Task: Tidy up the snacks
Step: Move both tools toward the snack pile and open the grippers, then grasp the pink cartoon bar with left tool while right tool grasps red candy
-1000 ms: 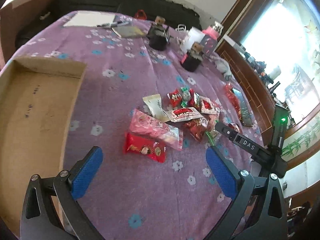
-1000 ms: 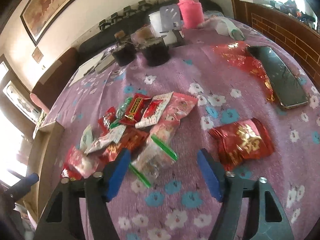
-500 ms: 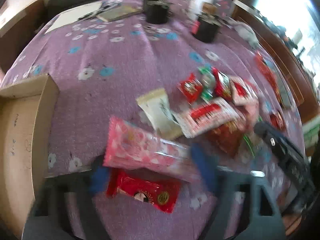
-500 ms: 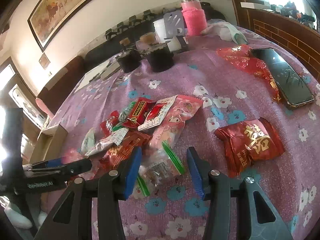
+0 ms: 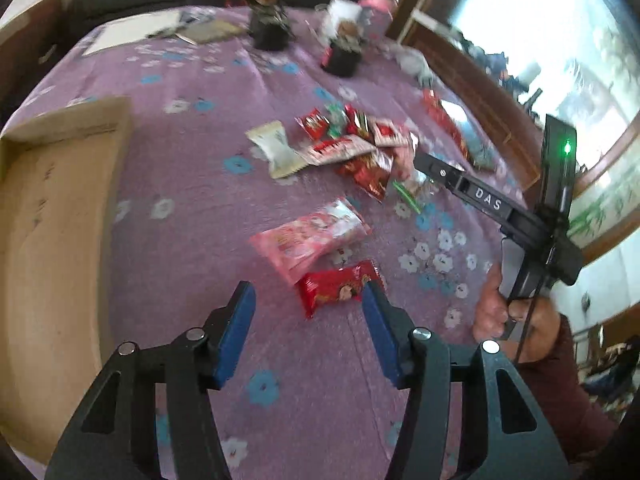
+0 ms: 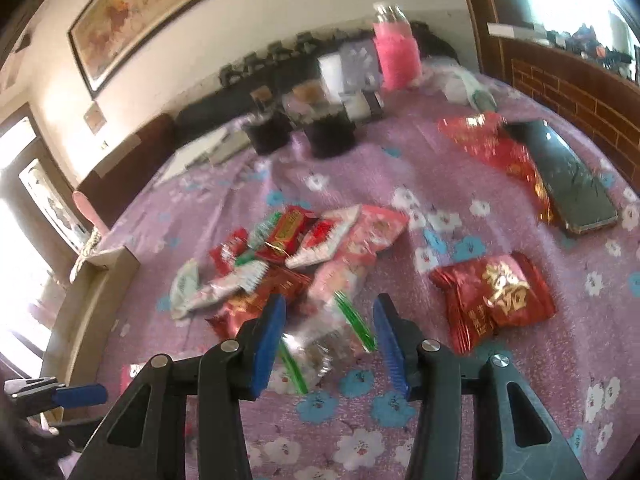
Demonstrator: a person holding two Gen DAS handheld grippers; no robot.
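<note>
A pile of snack packets [image 5: 352,148] lies mid-table on the purple flowered cloth. My left gripper [image 5: 308,300] is open; a red packet [image 5: 338,286] lies just ahead of its tips, nearer the right finger, with a pink packet [image 5: 310,240] beyond. My right gripper [image 6: 328,320] is open, its fingers on either side of a clear packet with green stripes [image 6: 324,344]; whether they touch it I cannot tell. A red packet with gold writing [image 6: 494,296] lies to its right. A cardboard box [image 5: 52,220] stands at the left.
Two dark jars [image 6: 300,128], a pink bottle [image 6: 394,54] and papers [image 5: 132,30] stand at the far side. A black phone [image 6: 568,180] and a red foil wrapper [image 6: 496,148] lie at the right edge. The right gripper's body [image 5: 504,208] shows in the left view.
My left gripper dipped toward the red and pink packets and narrowed its opening; the pink packet has shifted away from the pile. My right gripper narrowed around the clear green-striped packet.
</note>
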